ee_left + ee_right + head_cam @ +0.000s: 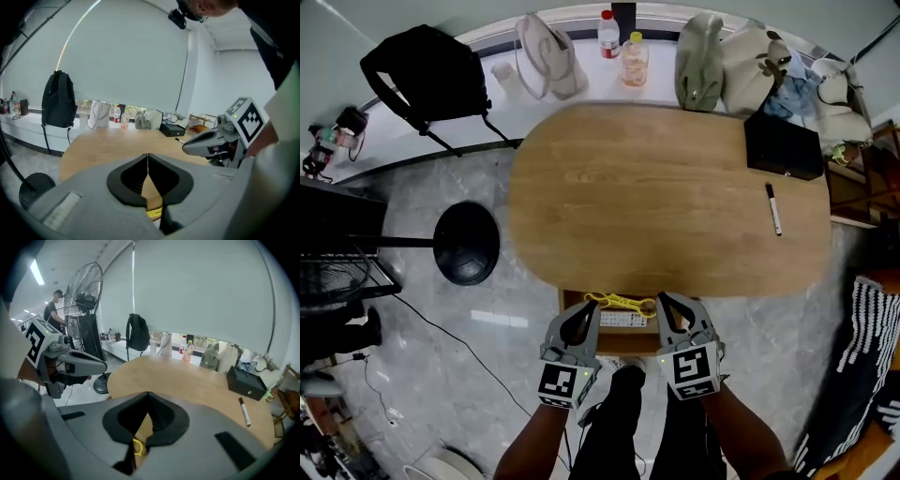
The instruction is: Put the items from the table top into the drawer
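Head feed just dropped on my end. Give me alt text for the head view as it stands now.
The left gripper and right gripper, both shut and empty, hover above an open drawer at the near edge of the oval wooden table, with yellow scissors inside it. A marker and a black box lie on the tabletop's right side.

We see a black backpack [427, 70] by the white window ledge [592, 77], which carries a white tote bag [551, 58] and two clear plastic bottles [635, 59]; a round black stand base [466, 242] rests on the grey floor [487, 319].
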`<state>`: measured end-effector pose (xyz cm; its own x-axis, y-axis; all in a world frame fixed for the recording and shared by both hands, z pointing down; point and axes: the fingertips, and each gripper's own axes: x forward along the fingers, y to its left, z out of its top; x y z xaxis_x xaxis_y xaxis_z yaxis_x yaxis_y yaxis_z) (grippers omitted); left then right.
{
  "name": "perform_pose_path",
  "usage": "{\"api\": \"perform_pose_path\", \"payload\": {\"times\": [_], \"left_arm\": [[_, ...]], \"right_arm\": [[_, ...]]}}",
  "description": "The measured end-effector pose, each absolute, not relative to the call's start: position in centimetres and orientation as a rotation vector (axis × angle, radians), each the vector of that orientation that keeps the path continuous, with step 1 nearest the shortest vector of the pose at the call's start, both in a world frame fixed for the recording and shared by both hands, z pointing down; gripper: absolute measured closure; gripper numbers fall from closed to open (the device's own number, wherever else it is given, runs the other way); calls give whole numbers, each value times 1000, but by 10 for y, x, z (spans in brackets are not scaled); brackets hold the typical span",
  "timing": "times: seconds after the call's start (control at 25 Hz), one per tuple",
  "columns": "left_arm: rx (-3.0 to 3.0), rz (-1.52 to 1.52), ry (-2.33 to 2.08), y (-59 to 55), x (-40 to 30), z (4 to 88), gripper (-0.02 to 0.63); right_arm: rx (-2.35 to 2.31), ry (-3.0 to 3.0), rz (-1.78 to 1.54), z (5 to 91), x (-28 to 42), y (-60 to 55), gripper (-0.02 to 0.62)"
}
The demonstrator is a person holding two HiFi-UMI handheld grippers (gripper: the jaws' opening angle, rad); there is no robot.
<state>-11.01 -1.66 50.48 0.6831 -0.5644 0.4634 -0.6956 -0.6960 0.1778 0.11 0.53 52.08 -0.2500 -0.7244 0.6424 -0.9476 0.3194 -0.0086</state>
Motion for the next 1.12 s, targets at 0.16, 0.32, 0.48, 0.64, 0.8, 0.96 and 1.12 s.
{"api": "perform_pose_path", "payload": {"times": [0.16,0.32,0.48,0.64,0.8,0.96,1.12], "left_arm": [[2582,523,-960,-29,-65,497,588],[2611,554,-906,-38,-18,499,588],[2601,565,-870,-47,28,496,588],[2630,539,-846,-61,77,489,588],[2621,531,-837,-73,120,490,588],[2632,553,-806,-80,158,495,588],[2637,562,-791,-87,187,499,588]], "right_arm": [[1517,-2031,579,523,44,-1,598],[1541,-2018,588,524,90,-7,597],[1576,-1989,641,520,140,-5,597],[1640,-1955,688,519,188,-5,597],[1685,-1903,723,524,237,-9,597],[1689,-1896,727,532,272,-18,597],[1682,-1884,732,549,304,-25,597]]}}
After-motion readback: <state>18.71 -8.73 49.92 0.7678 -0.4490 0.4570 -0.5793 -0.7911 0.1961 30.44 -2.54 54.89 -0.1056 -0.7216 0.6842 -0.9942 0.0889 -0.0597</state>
